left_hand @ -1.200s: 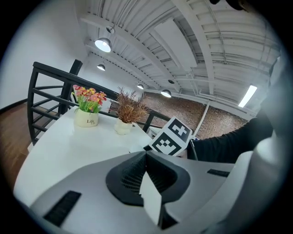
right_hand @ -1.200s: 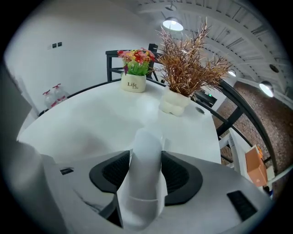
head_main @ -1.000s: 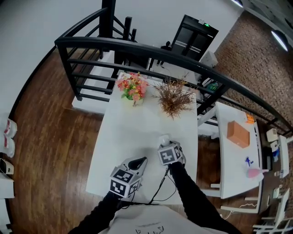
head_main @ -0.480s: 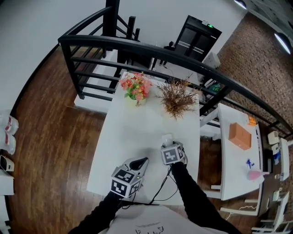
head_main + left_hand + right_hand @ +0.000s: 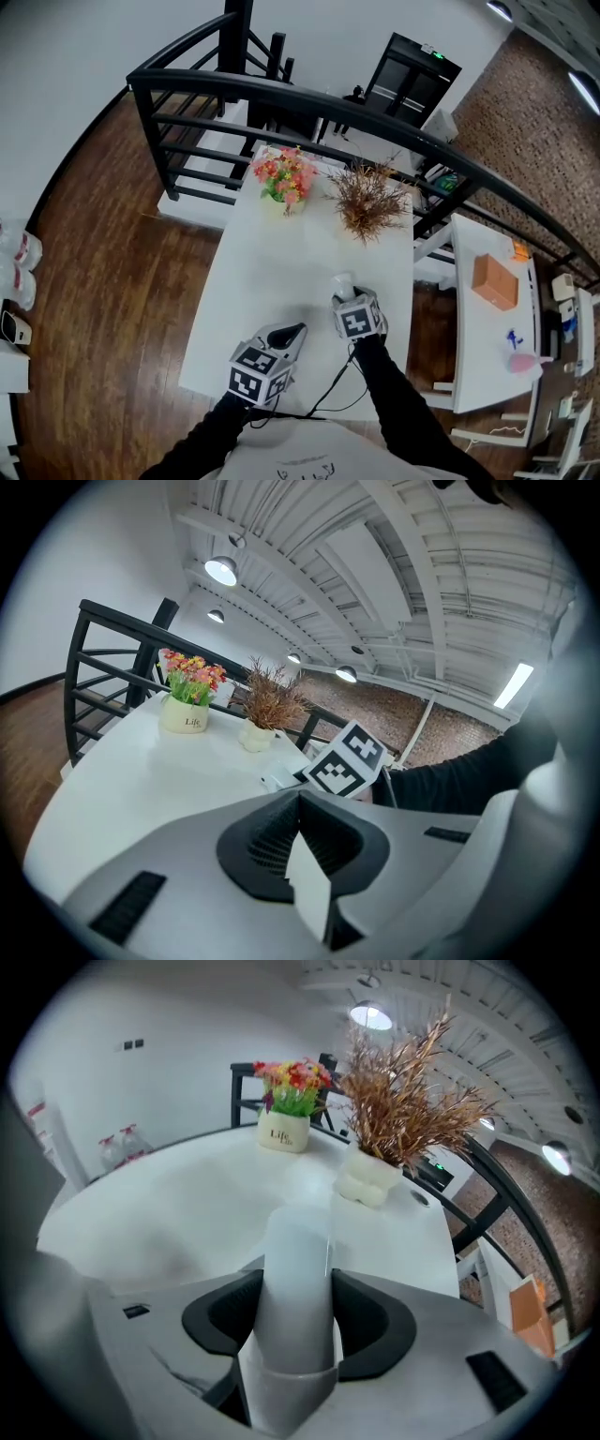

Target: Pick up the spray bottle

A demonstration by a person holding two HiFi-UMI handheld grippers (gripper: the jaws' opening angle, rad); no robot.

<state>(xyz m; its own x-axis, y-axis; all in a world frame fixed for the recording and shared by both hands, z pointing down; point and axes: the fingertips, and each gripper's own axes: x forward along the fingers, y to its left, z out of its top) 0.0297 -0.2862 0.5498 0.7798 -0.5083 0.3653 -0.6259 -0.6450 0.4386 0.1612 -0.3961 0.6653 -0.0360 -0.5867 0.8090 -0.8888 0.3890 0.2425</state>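
Item: spray bottle (image 5: pixel 298 1241). My R tongs (image 5: pixel 296 1321) closing on it, pads touching. Lift off tabletop (image 5: pixel 267 272) pending, I'd judge. L tongs (image 5: pixel 305 817) closed, empty.

White rectangular table (image 5: pixel 262 281), top mostly bare. Two pots stand side by side at the far end: a cream pot of red, pink and yellow flowers (image 5: pixel 283 178) on the left, a white pot of dried brown sprigs (image 5: pixel 367 208) on the right, apart from each other. A white spray bottle (image 5: pixel 341 283) stands upright near the front right edge, well apart from both pots. Can't tell if its base touches the top.
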